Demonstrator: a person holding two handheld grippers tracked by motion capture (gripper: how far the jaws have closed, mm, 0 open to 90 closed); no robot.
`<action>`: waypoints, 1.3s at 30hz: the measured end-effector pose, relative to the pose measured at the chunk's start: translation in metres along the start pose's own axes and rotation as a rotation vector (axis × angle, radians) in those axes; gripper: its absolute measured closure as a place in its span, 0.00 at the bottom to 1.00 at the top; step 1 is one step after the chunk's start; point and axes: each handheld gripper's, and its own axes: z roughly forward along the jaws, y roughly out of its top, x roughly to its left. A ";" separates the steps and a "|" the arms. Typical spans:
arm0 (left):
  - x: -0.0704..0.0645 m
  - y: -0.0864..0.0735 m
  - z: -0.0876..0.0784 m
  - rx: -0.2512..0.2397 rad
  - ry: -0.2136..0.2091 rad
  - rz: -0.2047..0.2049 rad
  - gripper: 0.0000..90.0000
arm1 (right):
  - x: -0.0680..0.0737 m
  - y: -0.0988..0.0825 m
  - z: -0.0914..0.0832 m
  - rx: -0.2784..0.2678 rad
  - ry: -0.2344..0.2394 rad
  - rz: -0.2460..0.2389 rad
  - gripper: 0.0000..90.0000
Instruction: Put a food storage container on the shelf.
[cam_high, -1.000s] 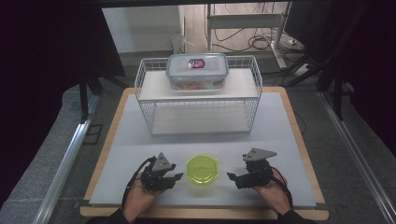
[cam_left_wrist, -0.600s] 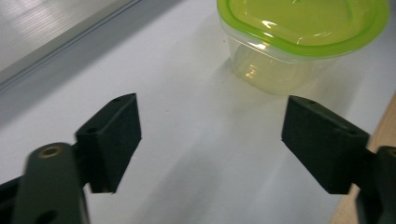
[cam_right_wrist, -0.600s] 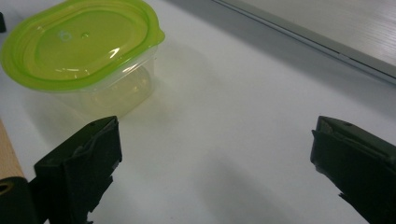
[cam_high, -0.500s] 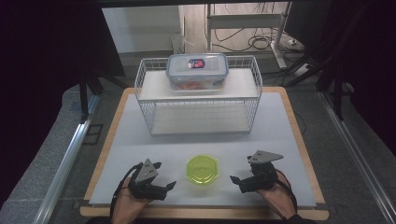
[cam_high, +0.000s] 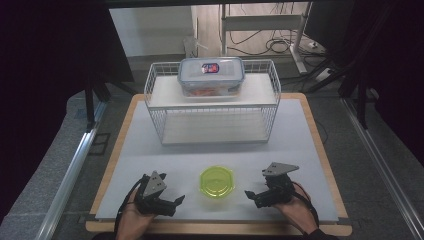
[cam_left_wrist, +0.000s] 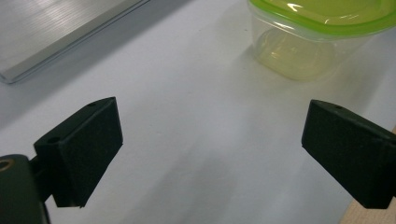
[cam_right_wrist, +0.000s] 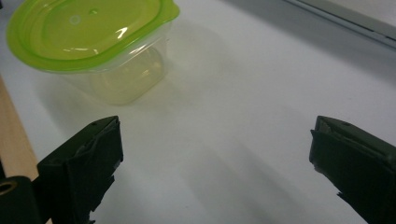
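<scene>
A small clear container with a green lid (cam_high: 216, 181) stands on the white mat near the front edge, between my two grippers. My left gripper (cam_high: 176, 204) lies to its left and points at it, apart from it. Its jaws have just been opening and stand wide, with nothing between them (cam_left_wrist: 212, 135). The container (cam_left_wrist: 322, 28) sits ahead of them, to the upper right. My right gripper (cam_high: 251, 198) lies to the container's right, open and holding nothing (cam_right_wrist: 215, 140). Its jaws have also just been opening a little. The container (cam_right_wrist: 93, 42) is ahead at the upper left.
A white wire rack (cam_high: 212, 117) stands at the back of the mat. On its top shelf sits a clear lidded box (cam_high: 211, 75). The wooden board edge (cam_high: 220, 227) runs just below the hands. Bare mat (cam_high: 215, 155) lies between the rack and the container.
My left gripper has drawn back to the left, away from the container, and its jaws have spread. The right gripper has stayed in place.
</scene>
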 end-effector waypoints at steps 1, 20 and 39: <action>0.000 0.000 0.000 0.001 0.004 0.001 0.05 | 0.001 0.001 0.000 0.003 0.012 0.001 0.01; 0.002 -0.010 -0.013 0.018 0.029 -0.013 0.07 | 0.011 0.009 -0.006 -0.004 0.117 0.145 0.30; -0.003 -0.008 -0.011 0.014 0.010 0.009 0.08 | 0.024 0.014 0.005 -0.113 0.235 0.398 0.53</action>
